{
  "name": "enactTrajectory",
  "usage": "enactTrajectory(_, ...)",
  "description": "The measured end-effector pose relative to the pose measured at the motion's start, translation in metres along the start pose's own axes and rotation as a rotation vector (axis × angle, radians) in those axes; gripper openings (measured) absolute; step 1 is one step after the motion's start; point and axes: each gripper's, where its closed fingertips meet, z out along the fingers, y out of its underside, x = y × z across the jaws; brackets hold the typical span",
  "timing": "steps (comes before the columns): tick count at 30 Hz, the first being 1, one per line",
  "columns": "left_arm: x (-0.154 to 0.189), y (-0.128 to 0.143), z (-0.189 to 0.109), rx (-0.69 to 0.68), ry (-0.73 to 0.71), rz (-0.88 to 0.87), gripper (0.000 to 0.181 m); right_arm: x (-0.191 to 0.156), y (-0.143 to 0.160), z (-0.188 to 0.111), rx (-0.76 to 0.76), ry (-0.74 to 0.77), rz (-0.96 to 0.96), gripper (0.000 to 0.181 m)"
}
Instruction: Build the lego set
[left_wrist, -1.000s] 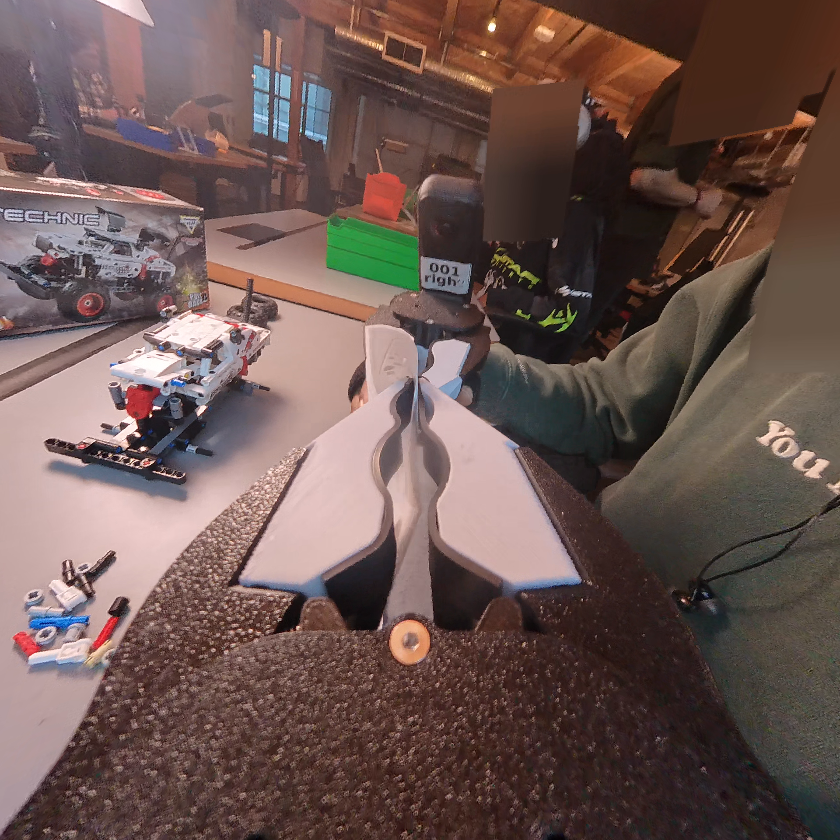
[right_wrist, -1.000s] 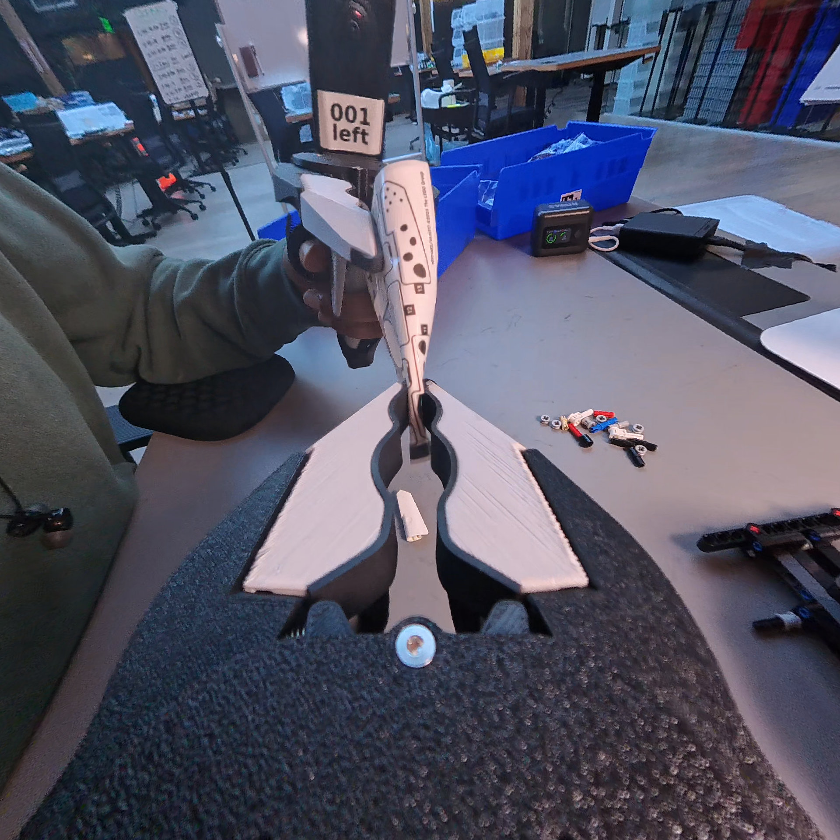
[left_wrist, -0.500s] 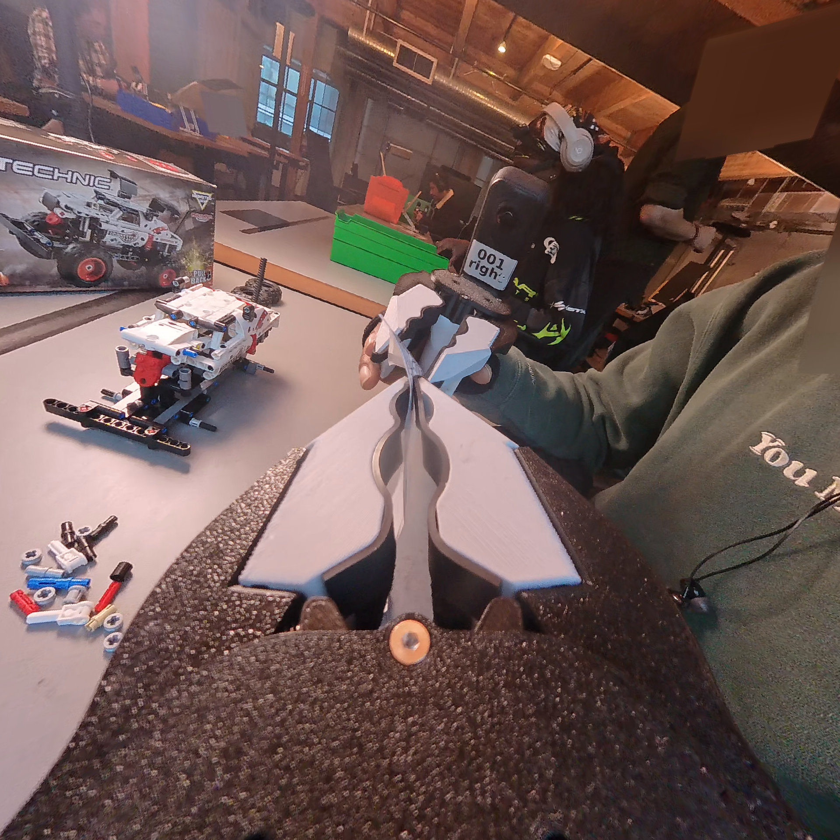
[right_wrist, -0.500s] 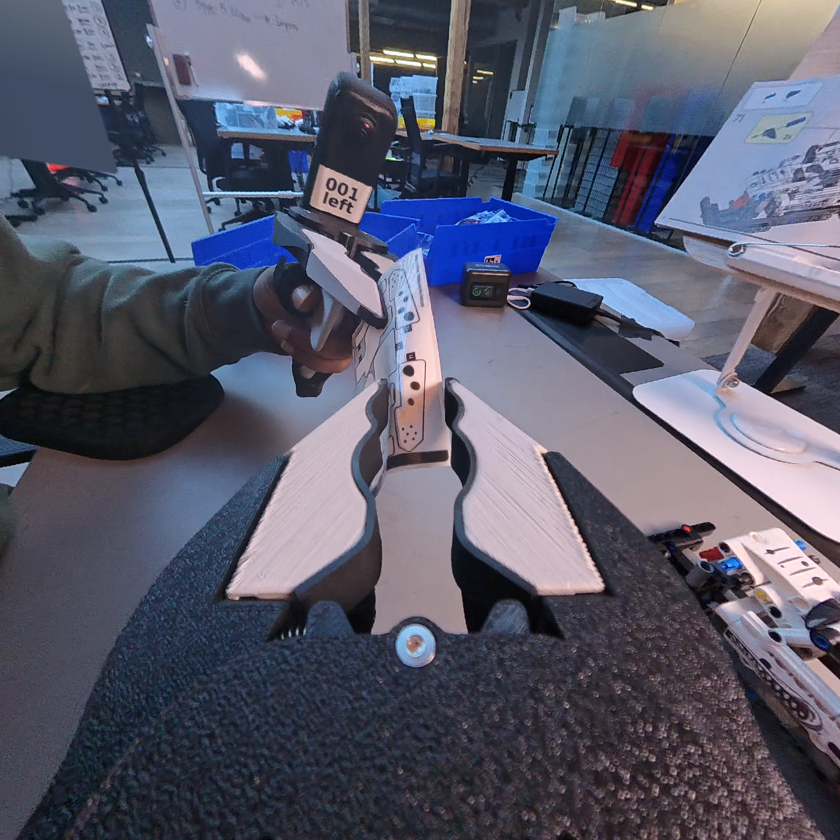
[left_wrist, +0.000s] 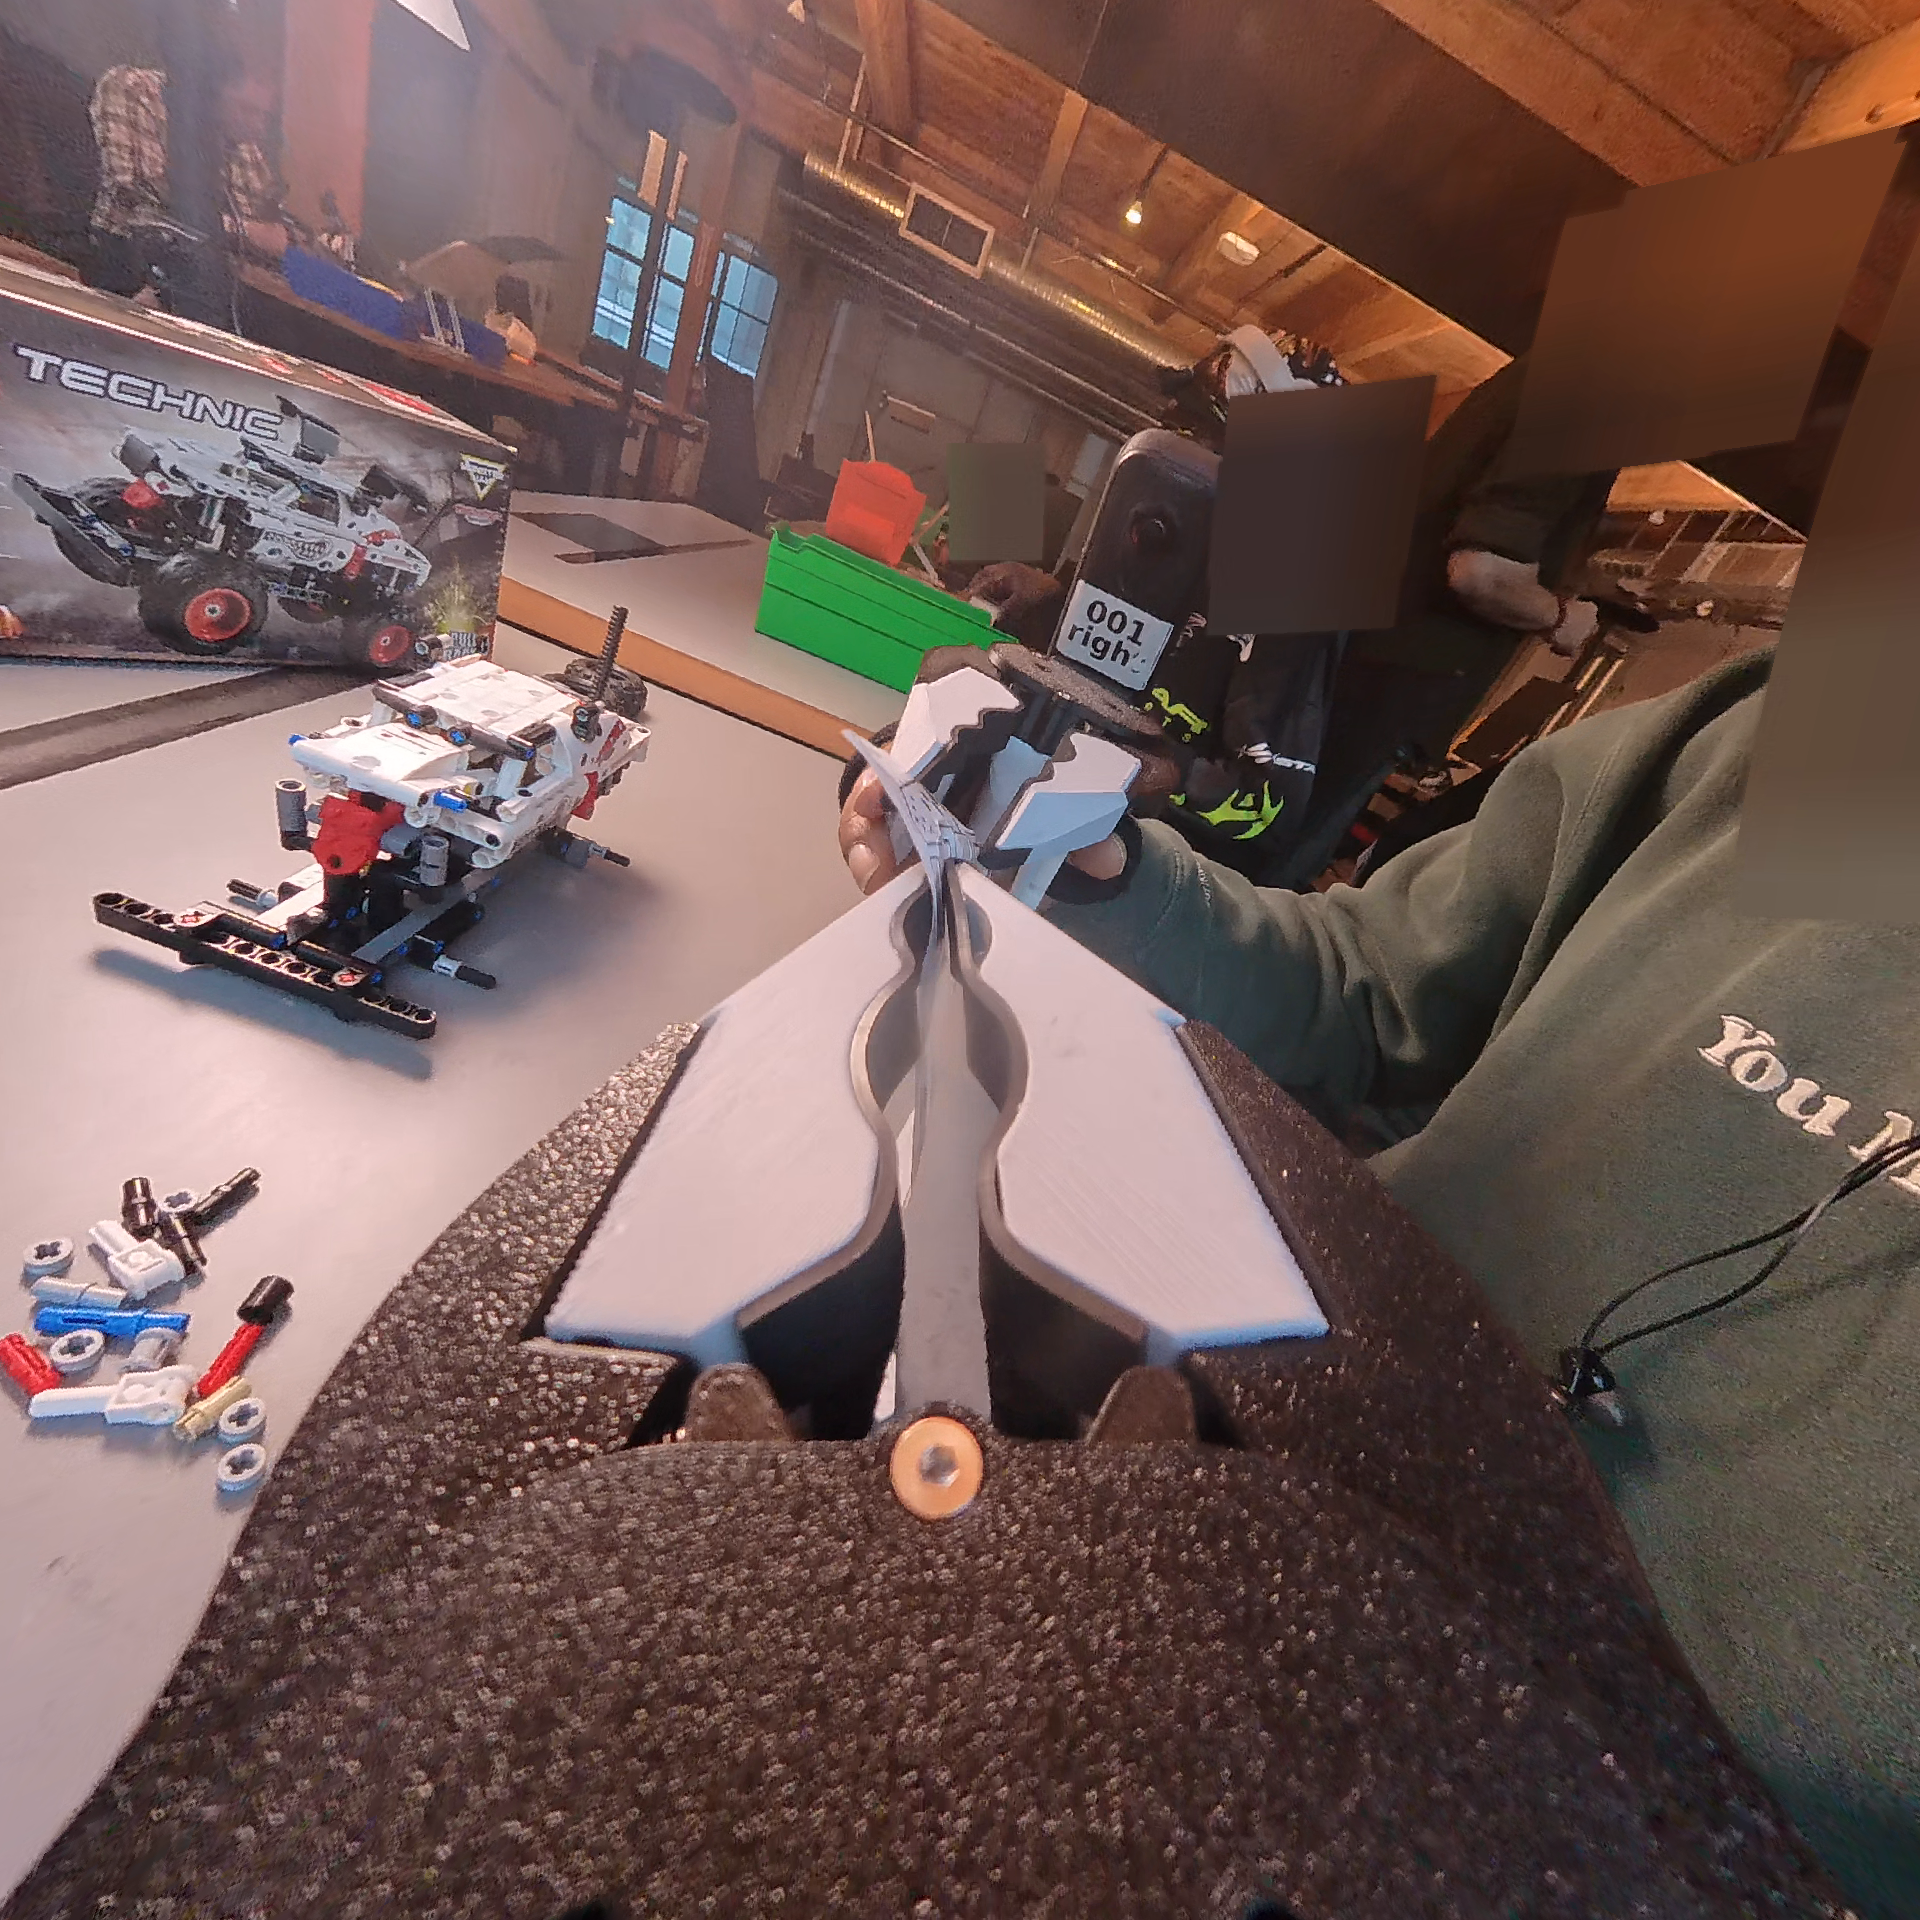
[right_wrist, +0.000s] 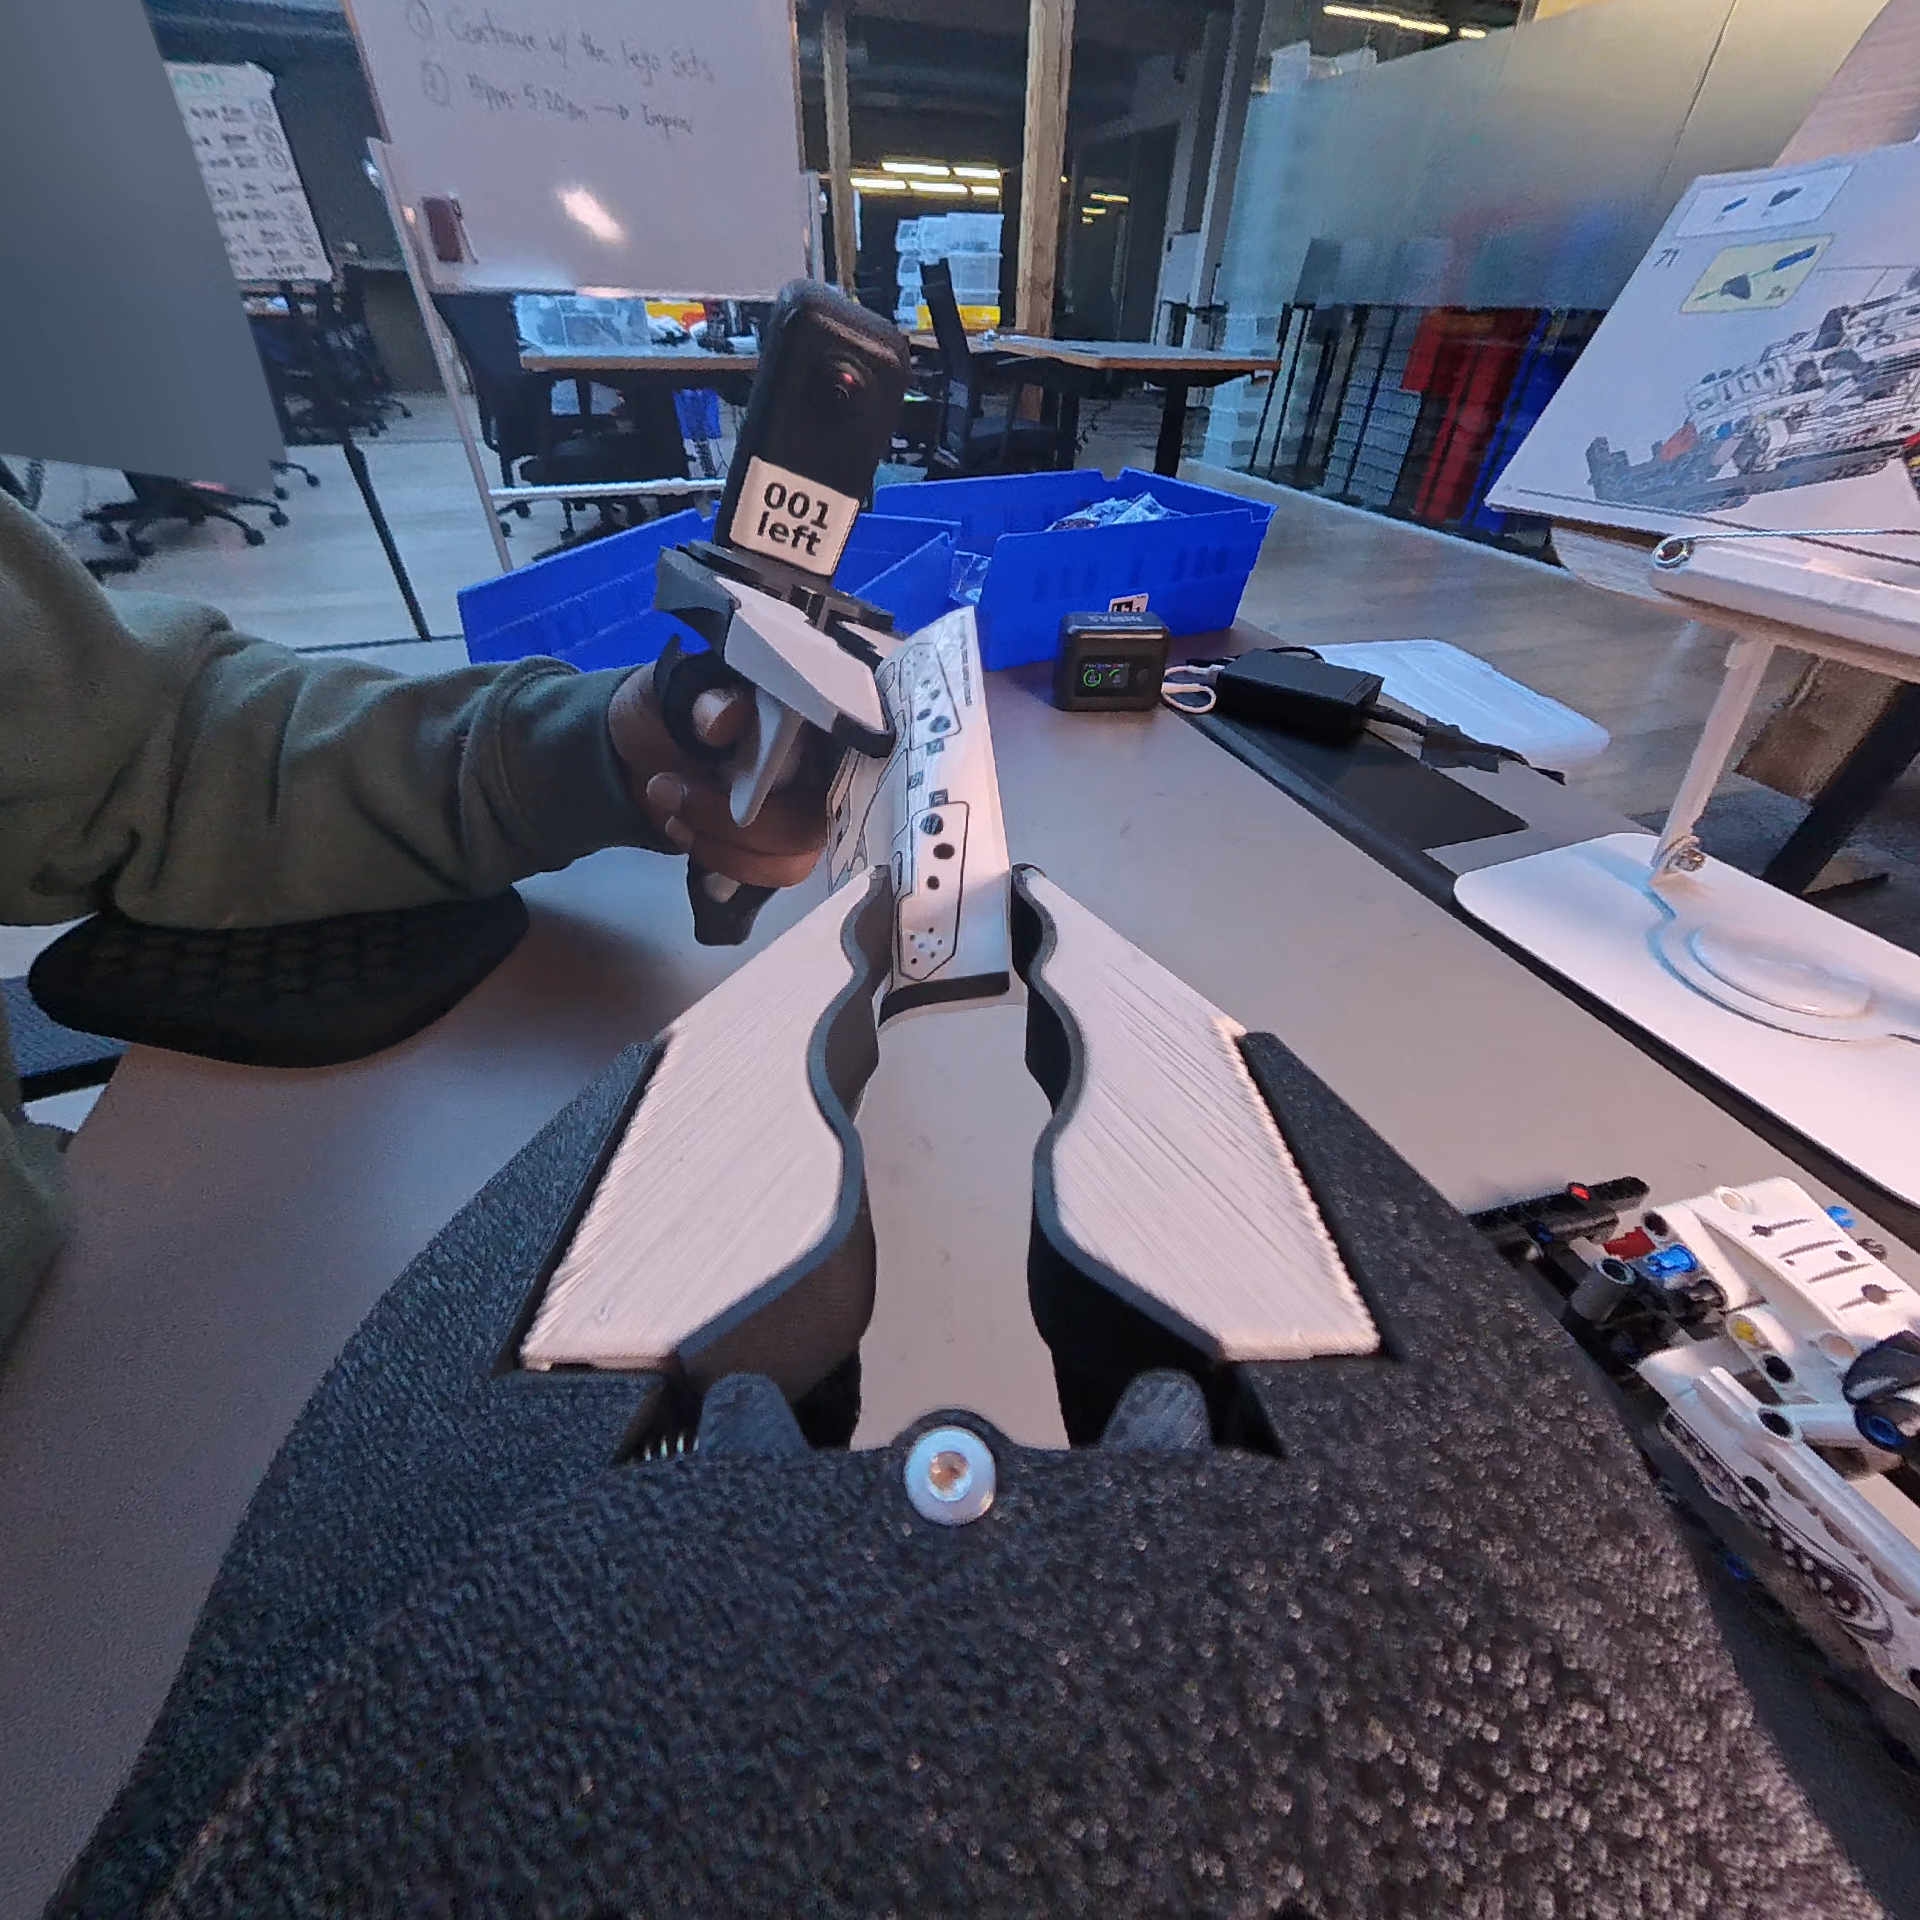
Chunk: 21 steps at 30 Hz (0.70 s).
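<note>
With the left hand-held gripper (left_wrist: 940, 914) pinched on the flimsy sticker sheet (right_wrist: 940, 831) above the desk (right_wrist: 1195, 883) and the right hand-held gripper (right_wrist: 945, 914) gaping around it, a careless closing could crease it.

The place is a shared workshop or maker lab in a loft-like hall. Exposed wooden beams (left_wrist: 1621, 114) and a metal duct (left_wrist: 935, 223) run overhead, long worktables (right_wrist: 1091, 358) stand in rows with office chairs (right_wrist: 197, 509), a whiteboard (right_wrist: 582, 145) stands nearby, and blue bins (right_wrist: 1122, 561) and green bins (left_wrist: 862, 613) hold parts.
</note>
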Motion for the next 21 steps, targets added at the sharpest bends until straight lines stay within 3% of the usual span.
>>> enactTrajectory(7, 0.003, -0.013, -0.005, 0.095, 0.030, 0.008, 0.000, 0.006, -0.003, -0.003, 0.069, -0.050, 0.152, 0.034)
enactTrajectory(14, -0.006, -0.010, -0.007, 0.104, 0.004, -0.002, 0.000, 0.012, -0.004, -0.005, 0.102, -0.022, 0.167, 0.012)
enactTrajectory(21, -0.010, -0.008, -0.005, 0.093, -0.028, -0.003, 0.000, 0.014, -0.009, -0.009, 0.145, -0.049, 0.237, 0.002)
